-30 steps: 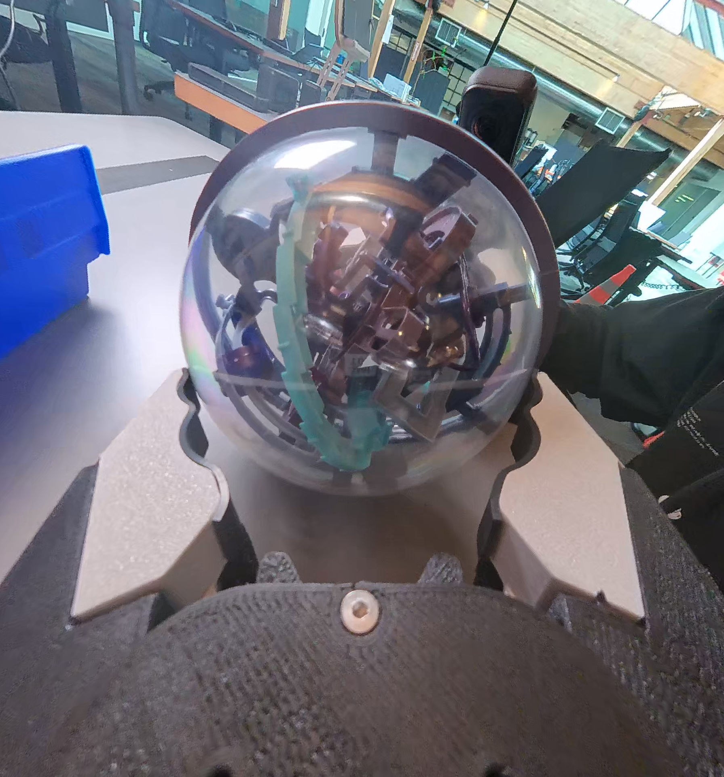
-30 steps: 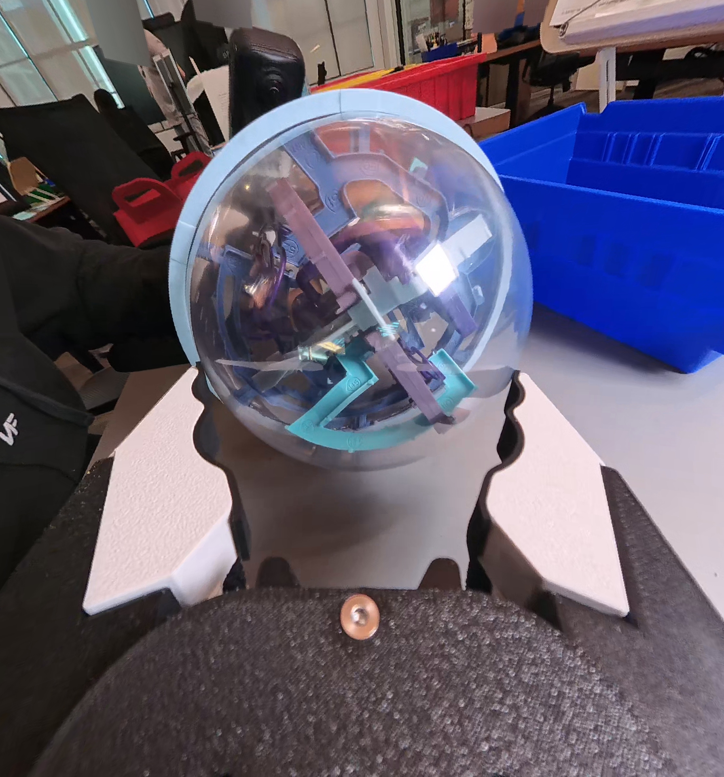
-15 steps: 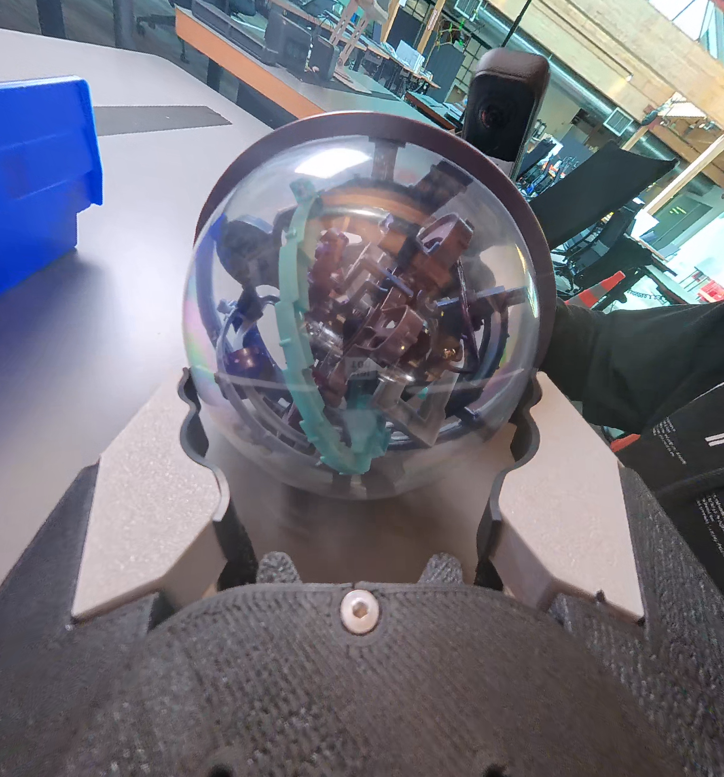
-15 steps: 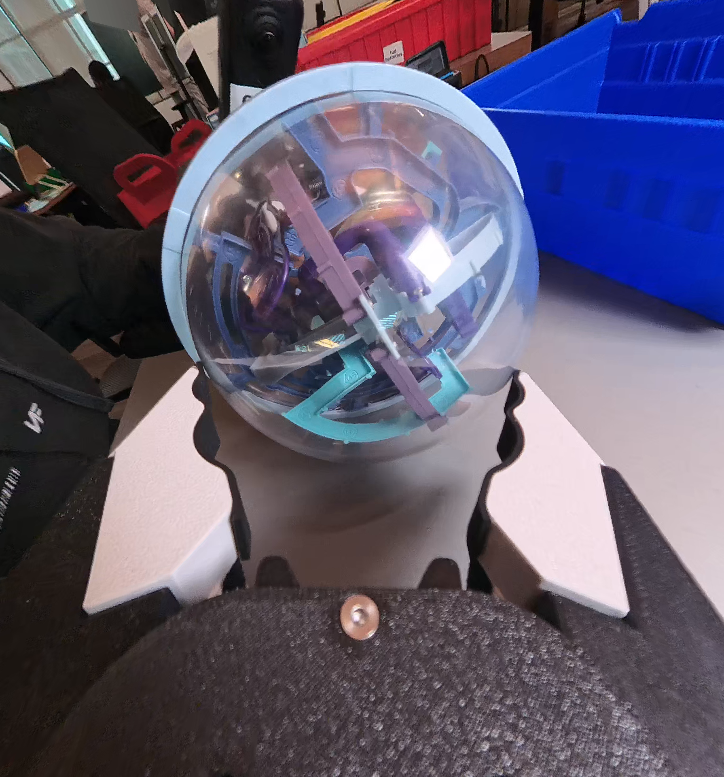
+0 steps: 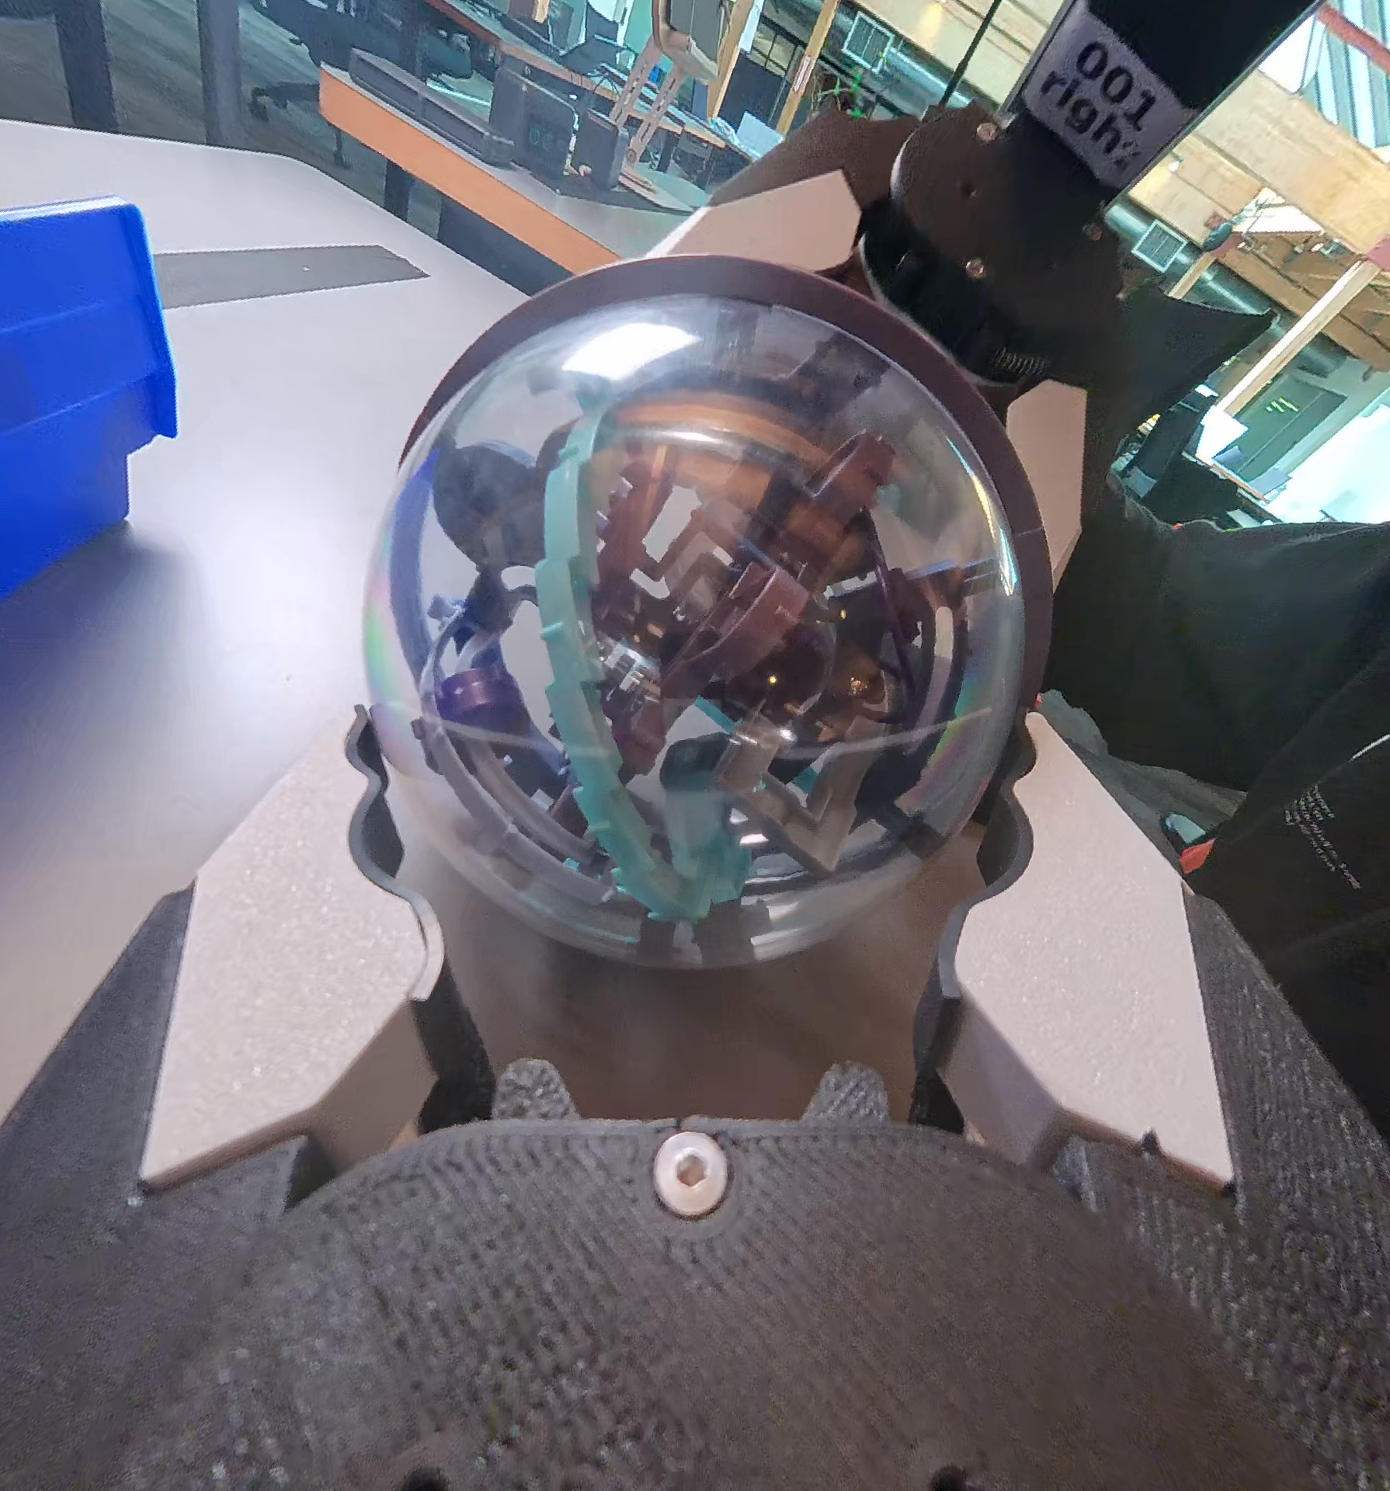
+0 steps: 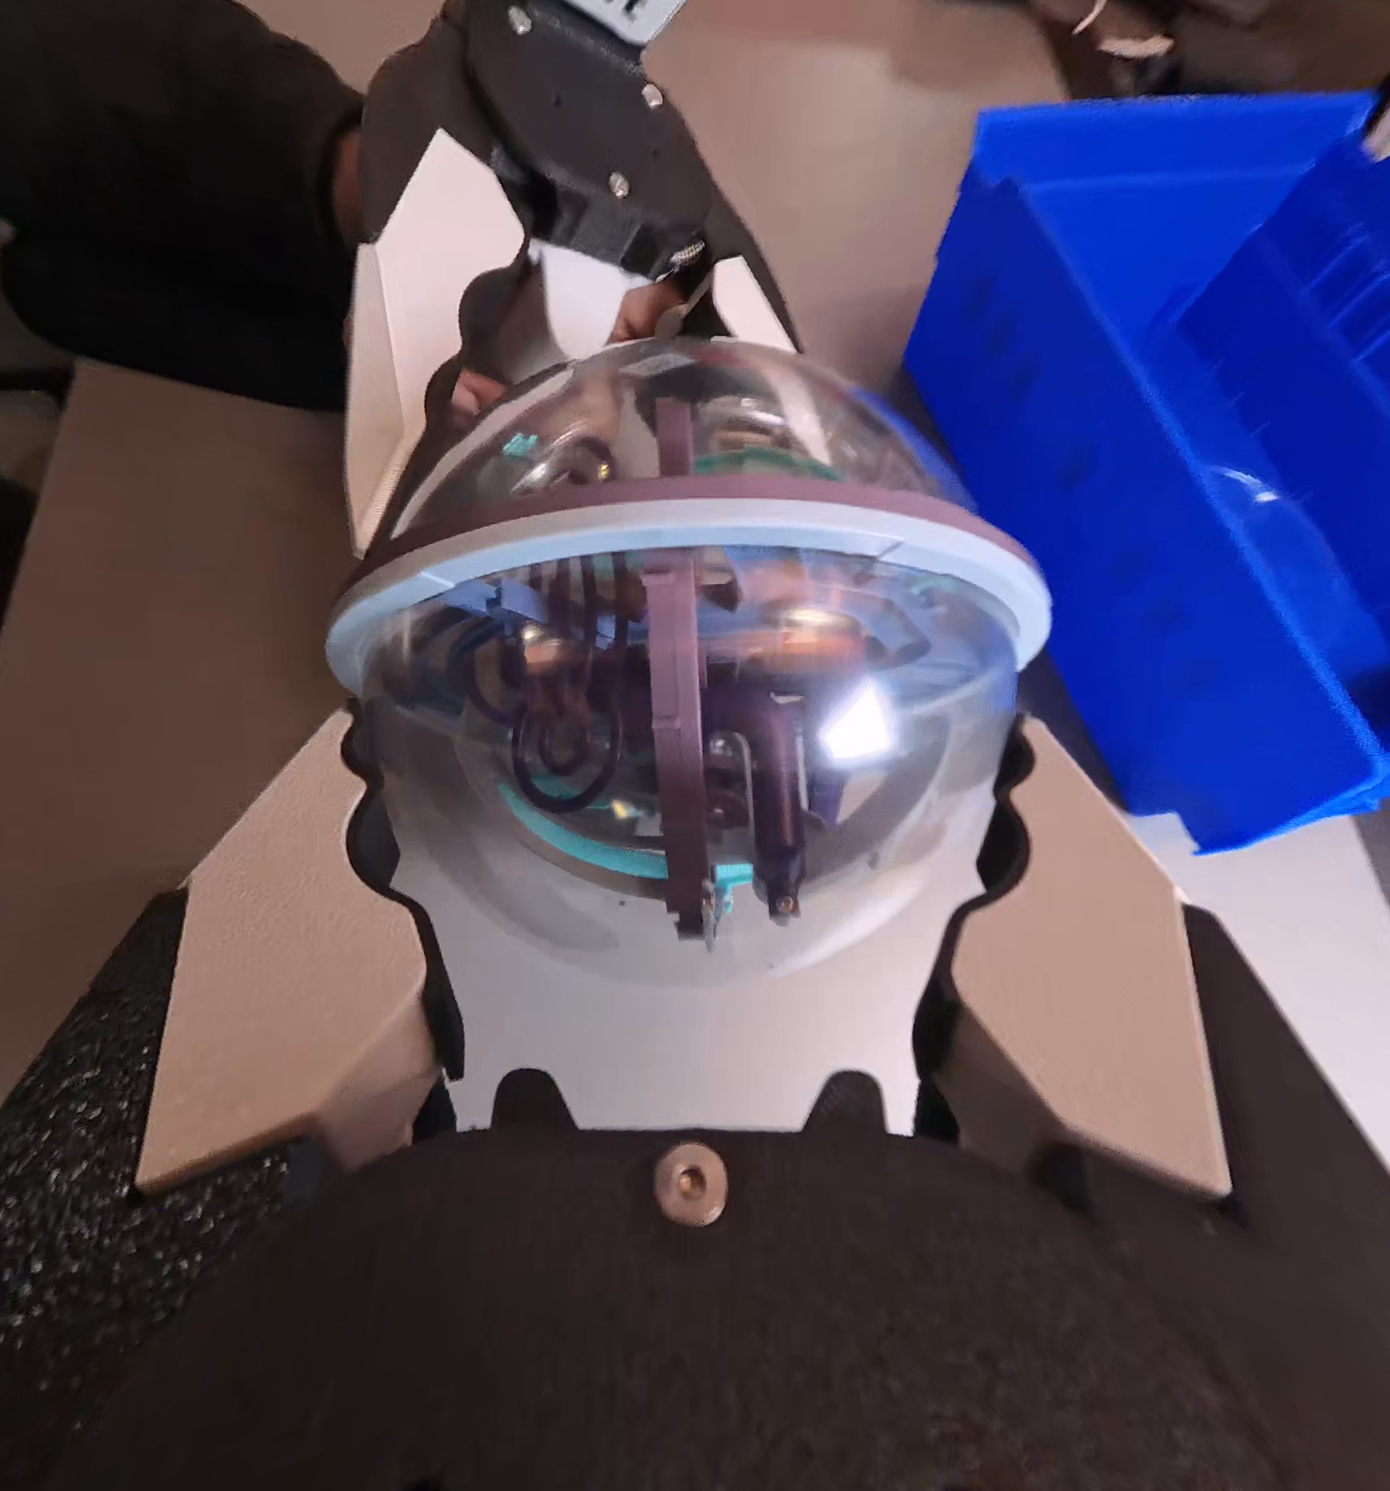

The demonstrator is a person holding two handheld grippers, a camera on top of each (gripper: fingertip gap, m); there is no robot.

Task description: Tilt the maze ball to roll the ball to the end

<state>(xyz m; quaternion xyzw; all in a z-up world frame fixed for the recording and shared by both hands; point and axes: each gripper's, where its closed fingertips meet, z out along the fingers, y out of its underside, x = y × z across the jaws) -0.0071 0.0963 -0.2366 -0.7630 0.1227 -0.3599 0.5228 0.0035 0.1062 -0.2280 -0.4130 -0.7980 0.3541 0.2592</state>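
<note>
1. Blue bin (image 5: pixel 38 387): at nine o'clock of my left wrist view, resting on the grey table (image 5: pixel 232 565).
2. Maze ball (image 5: pixel 700 613): centre, clear shell, teal and purple tracks inside. My left gripper (image 5: pixel 692 742) clasps it, both fingers (image 5: pixel 369 774) against the shell.
3. My right gripper (image 6: pixel 680 750): grips the same ball (image 6: pixel 684 726) from the opposite side, seam ring level; bin (image 6: pixel 1208 419) at two o'clock.

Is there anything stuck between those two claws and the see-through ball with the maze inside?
Nothing visible. The maze ball sits directly between the left gripper fingers, and the right gripper clasps its opposite half.
</note>
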